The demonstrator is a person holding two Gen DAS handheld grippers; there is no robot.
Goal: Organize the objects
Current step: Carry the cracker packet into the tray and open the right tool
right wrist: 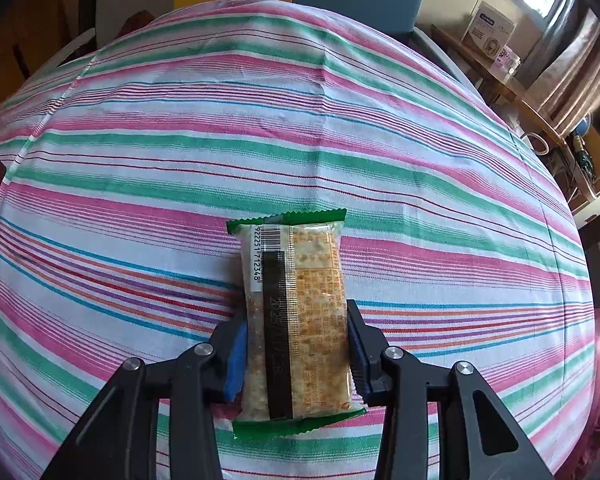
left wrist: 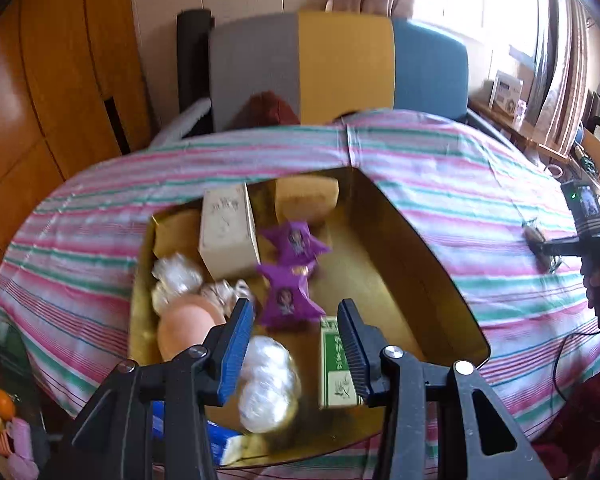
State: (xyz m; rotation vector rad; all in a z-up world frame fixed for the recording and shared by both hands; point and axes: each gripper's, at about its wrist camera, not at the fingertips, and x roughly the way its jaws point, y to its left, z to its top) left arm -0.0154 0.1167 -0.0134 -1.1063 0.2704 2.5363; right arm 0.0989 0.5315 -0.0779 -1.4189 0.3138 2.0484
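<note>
Right gripper (right wrist: 296, 344) is clamped on a snack bar (right wrist: 294, 316), pads pressing its two long sides at the near half. The bar lies flat on the striped cloth (right wrist: 340, 120), long axis pointing away from the camera, well apart from anything else in the right wrist view.

Handling, judged: a light, crumbly bar in slick clear film with green crimped ends — it should lift easily, but a hard squeeze may crack it and the film may slip. The grip across the width near the middle looks the sound choice; the crimped ends are too floppy to hold.

Left gripper (left wrist: 296, 344) hangs over the gold box (left wrist: 400, 248), jaws apart, nothing between them.

Count in the box, as far as blur allows:
- purple packets (left wrist: 296, 240) — two
- pale carton (left wrist: 228, 232) — one
- green-and-white carton (left wrist: 336, 360) — one
- yellow sponge-like blocks (left wrist: 306, 196) — two
- clear-wrapped white pieces (left wrist: 268, 380) — several, number not readable
- peach round item (left wrist: 188, 324) — one

Snack bars outside the box: one.
</note>
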